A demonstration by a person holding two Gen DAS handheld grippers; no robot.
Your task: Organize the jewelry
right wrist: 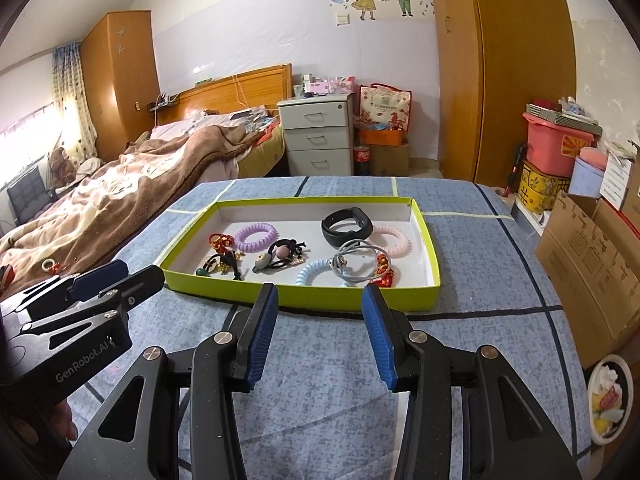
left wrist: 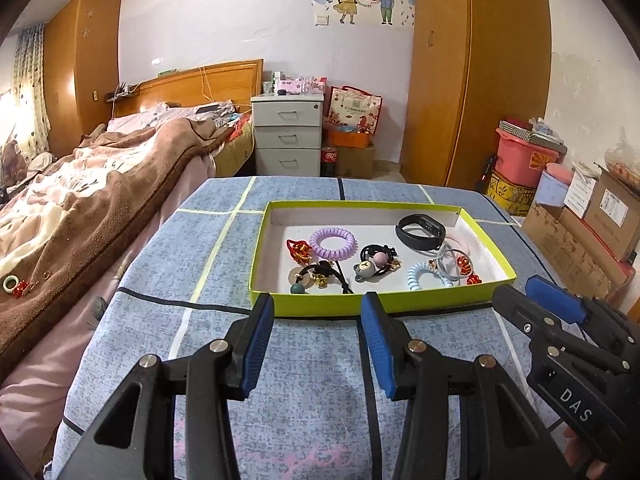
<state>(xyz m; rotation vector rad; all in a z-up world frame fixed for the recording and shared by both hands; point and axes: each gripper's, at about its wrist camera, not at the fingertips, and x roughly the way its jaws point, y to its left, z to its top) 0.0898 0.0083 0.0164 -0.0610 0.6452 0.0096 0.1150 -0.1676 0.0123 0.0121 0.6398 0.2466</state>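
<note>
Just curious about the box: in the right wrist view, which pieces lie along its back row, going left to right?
Red knotted charm → purple coil hair tie → black wristband → pink coil hair tie, all inside the yellow-green box.

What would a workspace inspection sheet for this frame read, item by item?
Surface: blue patterned cloth over the work top.
Job's things: yellow-green tray holds a black wristband, purple coil tie, pink coil tie, light-blue coil tie and small charms.
Clutter: ring and red charm lie on the brown blanket.
Grippers: left gripper open, empty; right gripper open, empty; both short of the tray.
Cables: nothing seen on the work top.
Surroundings: bed, white drawer unit, wardrobe, cardboard boxes.
</note>
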